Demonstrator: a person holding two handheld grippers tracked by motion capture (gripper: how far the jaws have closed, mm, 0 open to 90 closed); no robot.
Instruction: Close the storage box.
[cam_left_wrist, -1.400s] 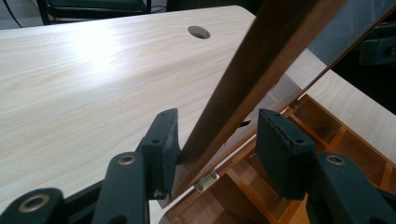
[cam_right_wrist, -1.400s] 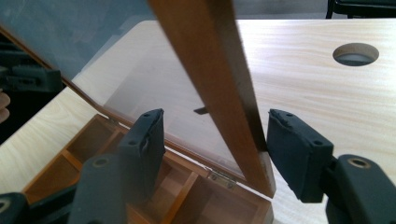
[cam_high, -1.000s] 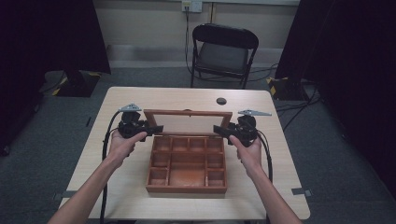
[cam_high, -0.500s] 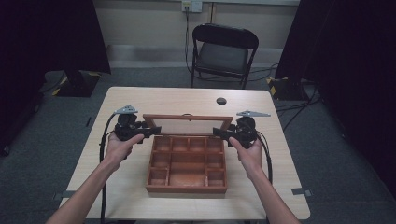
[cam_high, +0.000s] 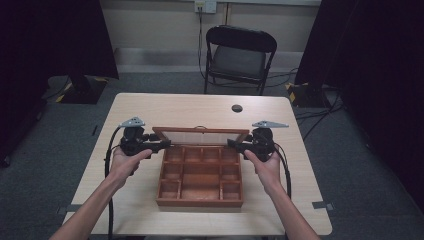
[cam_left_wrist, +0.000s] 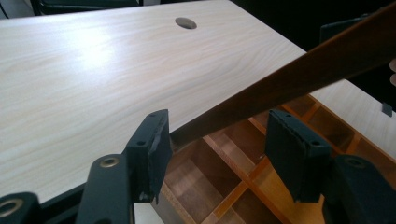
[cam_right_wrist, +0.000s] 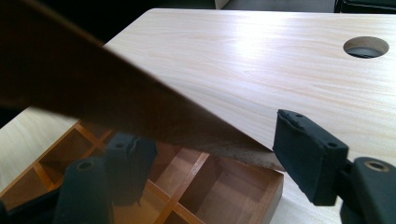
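While the pale wooden worktop (cam_high: 150, 110) carries it, a brown wooden compartment box (cam_high: 200, 176) sits mid-table, its hinged glass-panelled lid (cam_high: 200, 135) half lowered.
Lid's long axis runs left to right between both hands, each end equally near. Compartments look empty. Left hand-held gripper (cam_high: 162, 145) has just been opening, lid edge loose between spread jaws; right hand-held gripper (cam_high: 234, 145) stands spread around the other end.

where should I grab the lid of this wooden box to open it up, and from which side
Grip the lid by its two short side rails, one gripper from each side. It hinges along the box's far edge and stands half raised, so both ends are exposed.
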